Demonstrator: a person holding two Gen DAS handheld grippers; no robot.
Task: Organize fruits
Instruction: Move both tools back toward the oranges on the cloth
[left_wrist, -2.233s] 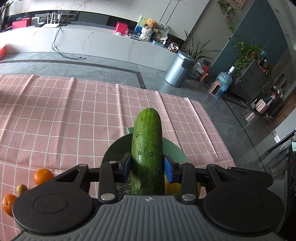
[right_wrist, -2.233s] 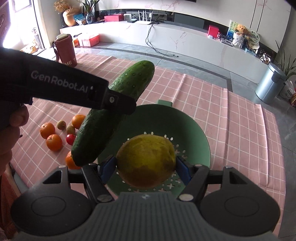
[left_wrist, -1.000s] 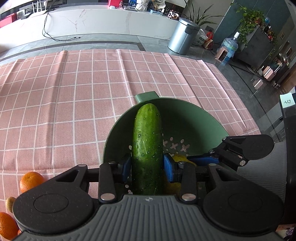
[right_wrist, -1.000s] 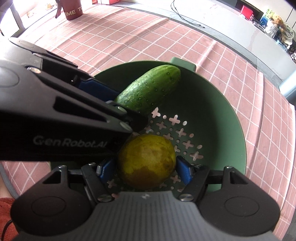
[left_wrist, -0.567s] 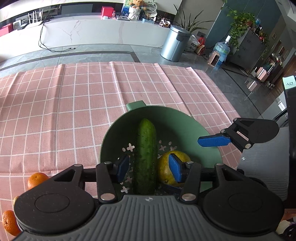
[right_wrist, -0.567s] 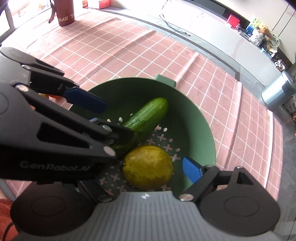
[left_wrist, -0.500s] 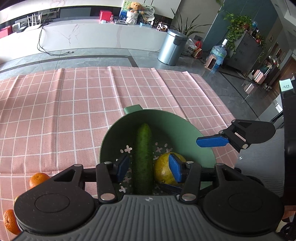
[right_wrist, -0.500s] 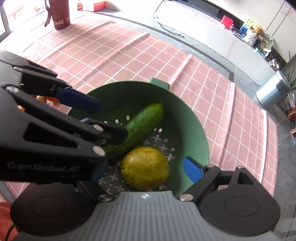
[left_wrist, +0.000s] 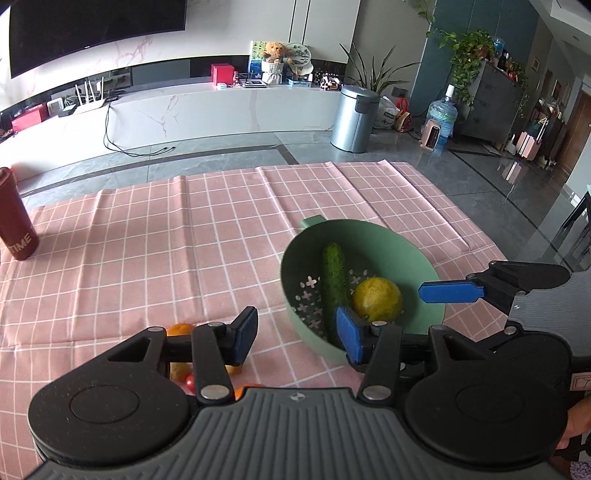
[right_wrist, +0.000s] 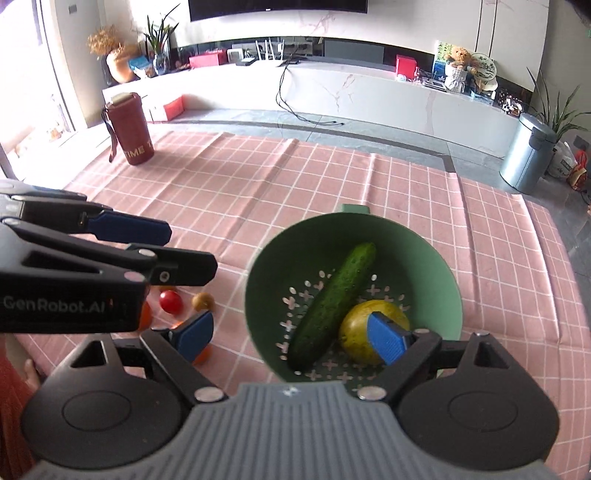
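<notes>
Both hand-held grippers, left (left_wrist: 297, 338) and right (right_wrist: 291, 338), gape empty, hiding several small fruits (left_wrist: 180, 329) behind them.

Left wrist cam: above the bench's near edge, pitched down-forward, green colander (left_wrist: 424, 258) at 2 o'clock, close. Right wrist cam: further right, same heading, colander (right_wrist: 436, 258) near dead ahead. Both views share the colander, pink checked cloth (left_wrist: 166, 236), red tumbler (right_wrist: 129, 127).

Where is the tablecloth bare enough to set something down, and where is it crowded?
Free: the wide checked tablecloth between the maroon bottle and the green colander, plus the strip right of the colander. Crowded: the near-left cluster of small fruits, and the colander itself, holding cucumber and yellow fruit.
</notes>
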